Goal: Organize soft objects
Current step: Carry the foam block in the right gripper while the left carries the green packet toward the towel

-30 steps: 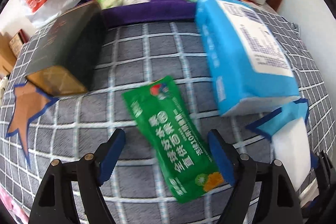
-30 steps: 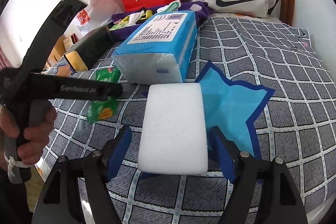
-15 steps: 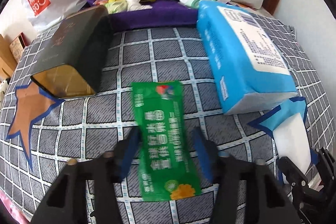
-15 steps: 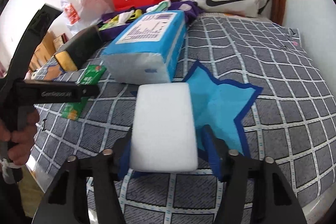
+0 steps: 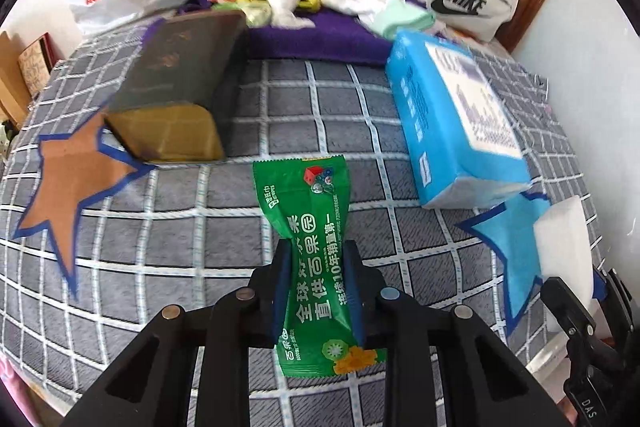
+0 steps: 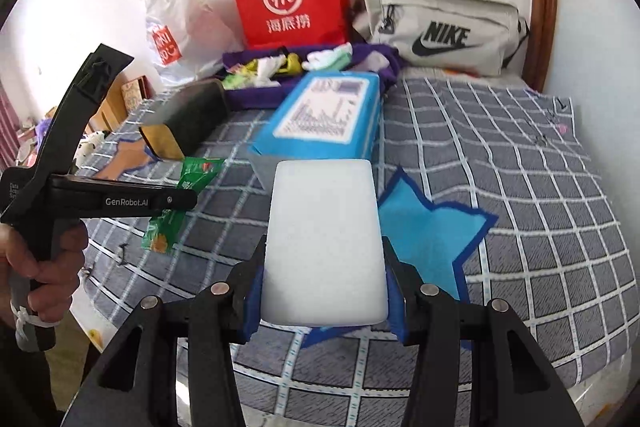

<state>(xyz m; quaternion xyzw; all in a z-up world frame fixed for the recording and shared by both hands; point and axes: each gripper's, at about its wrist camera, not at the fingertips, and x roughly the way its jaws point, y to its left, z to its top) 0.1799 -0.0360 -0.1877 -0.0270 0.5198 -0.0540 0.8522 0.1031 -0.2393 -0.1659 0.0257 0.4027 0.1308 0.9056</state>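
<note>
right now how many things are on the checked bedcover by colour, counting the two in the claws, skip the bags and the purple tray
green: 1, snack packet in the left claw
white: 1, foam block in the right claw
blue: 2, tissue pack, star mat
brown: 1, star mat
dark: 1, box
total: 6

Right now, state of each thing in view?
Left gripper: just closed, shut on the green packet.
Green packet: pinched, lifted off the bedspread.
Right gripper: shut on the white sponge.
White sponge: held, raised.
Blue tissue pack: lying flat.
Dark box: lying flat.
</note>
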